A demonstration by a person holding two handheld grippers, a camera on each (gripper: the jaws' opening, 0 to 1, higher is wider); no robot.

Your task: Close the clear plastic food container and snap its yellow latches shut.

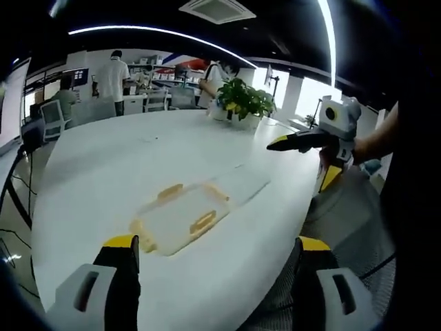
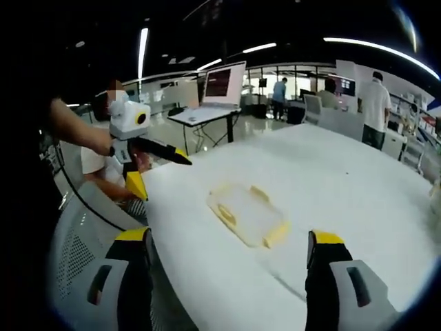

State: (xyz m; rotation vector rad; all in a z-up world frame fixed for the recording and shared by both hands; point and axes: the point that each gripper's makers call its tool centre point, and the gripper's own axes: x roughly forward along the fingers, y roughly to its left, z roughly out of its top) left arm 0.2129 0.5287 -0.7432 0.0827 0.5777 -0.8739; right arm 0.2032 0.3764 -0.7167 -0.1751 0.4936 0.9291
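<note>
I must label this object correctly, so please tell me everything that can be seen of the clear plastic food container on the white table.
The clear plastic food container is shallow, rectangular and see-through, with yellow latches along its sides. It lies flat on the white table, near the edge closest to both grippers. Whether the lid is fully seated or the latches are snapped cannot be told. Nothing touches it but the table; both grippers are held off it.

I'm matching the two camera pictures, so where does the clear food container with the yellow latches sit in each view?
Left gripper view: food container lies low and centre-left, just above the jaws.
Right gripper view: it lies near centre, between the jaws.
Shared landmark: the white table beneath it.
</note>
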